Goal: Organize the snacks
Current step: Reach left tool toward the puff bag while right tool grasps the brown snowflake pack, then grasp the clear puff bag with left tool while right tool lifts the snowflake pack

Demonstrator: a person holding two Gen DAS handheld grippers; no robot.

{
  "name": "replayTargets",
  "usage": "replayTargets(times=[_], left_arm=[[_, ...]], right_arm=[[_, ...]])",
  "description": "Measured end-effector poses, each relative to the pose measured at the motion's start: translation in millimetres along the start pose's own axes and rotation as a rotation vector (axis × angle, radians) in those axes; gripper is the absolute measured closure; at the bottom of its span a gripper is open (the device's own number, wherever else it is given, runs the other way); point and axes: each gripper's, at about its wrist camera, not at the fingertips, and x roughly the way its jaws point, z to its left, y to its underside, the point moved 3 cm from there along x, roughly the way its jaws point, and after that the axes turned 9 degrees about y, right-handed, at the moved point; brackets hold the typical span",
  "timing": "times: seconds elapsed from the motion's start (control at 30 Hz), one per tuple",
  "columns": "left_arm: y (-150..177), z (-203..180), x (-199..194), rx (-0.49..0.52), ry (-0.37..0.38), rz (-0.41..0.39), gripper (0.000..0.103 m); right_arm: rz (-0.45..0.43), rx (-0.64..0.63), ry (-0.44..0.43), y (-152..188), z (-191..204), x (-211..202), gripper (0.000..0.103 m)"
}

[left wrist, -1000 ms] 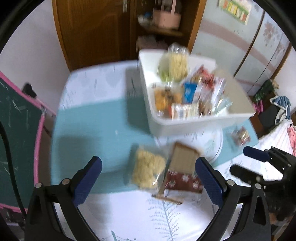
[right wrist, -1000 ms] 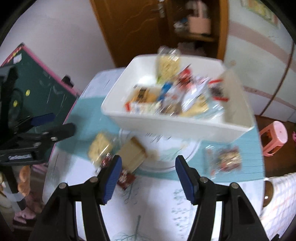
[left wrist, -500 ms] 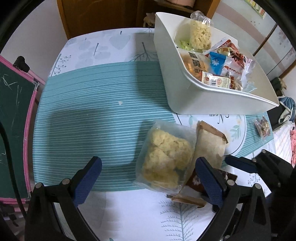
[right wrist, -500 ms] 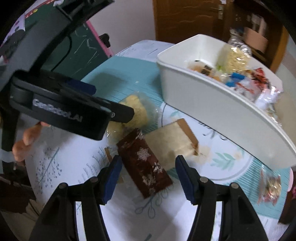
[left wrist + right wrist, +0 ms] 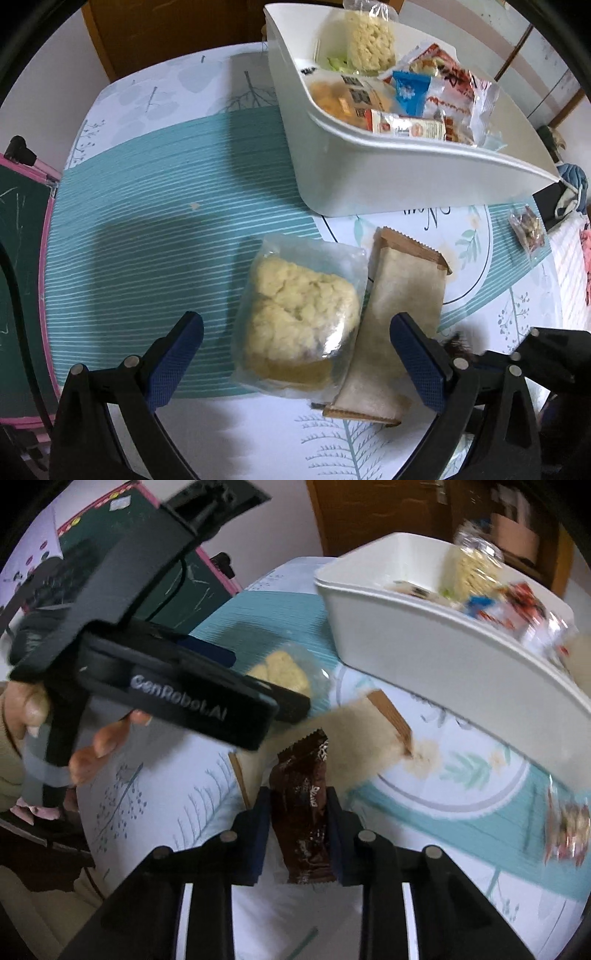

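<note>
A clear bag of pale yellow puffed snack point(image 5: 301, 314) and a tan packet point(image 5: 391, 317) lie side by side on the table. My left gripper point(image 5: 295, 354) is open and hangs over them, fingers either side of the bag. My right gripper point(image 5: 297, 830) is shut on a dark brown snack bar point(image 5: 303, 812), held just above the tablecloth beside the tan packet point(image 5: 351, 734). A white bin point(image 5: 373, 162) holding several snack packs stands behind; it also shows in the right wrist view point(image 5: 443, 642).
A small clear pack of mixed nuts point(image 5: 526, 229) lies on the table right of the bin, also in the right wrist view point(image 5: 565, 827). A green chalkboard with a pink frame point(image 5: 18, 236) stands left of the table. A wooden door is behind.
My right gripper has closed on the brown snack bar, which lay open between its fingers before. My left gripper has come lower and closer over the puffed snack bag.
</note>
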Motion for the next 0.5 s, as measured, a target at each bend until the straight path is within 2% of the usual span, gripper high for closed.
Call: replayTargets(times=[0.03,0.1,0.13,0.17,0.2,0.27,0.43,0.47,0.5], left_arm=[[-0.2,-0.2,3.1,-0.001,-0.006,0.002,0.004],[0.0,0.3,7.2,-0.005,-0.013,0.006,0.015],[-0.6,1.4,7.4,-0.018,0.011,0.0,0.019],[-1.0,3.8,6.8,-0.039,0.028,-0.005,0.034],[-1.5,6.6,5.6,-0.054,0.023,-0.011,0.044],[-0.3,11.0,1.7,-0.067,0.017,-0.023,0.048],[15.3,18.0,-12.9,-0.123,0.01,-0.05,0.049],[19.2,16.7,-16.5,-0.127,0.016,-0.054,0.049],[24.6,15.8,-21.2,-0.133,0.024,-0.062,0.049]], right_arm=[[0.0,0.021,-0.003,4.7,-4.9,-3.3,0.076],[-0.001,0.068,-0.006,13.1,-14.6,-7.9,0.076],[-0.003,0.098,-0.006,18.8,-20.1,-10.8,0.076],[-0.002,0.12,-0.009,22.7,-24.8,-12.7,0.076],[-0.002,0.14,-0.009,26.2,-27.8,-13.7,0.077],[-0.001,0.165,-0.009,30.7,-32.0,-15.0,0.077],[-0.006,0.219,-0.02,48.7,-37.4,-25.2,0.079],[-0.007,0.222,-0.022,47.3,-37.8,-23.4,0.086],[-0.007,0.225,-0.025,48.8,-37.2,-24.9,0.088]])
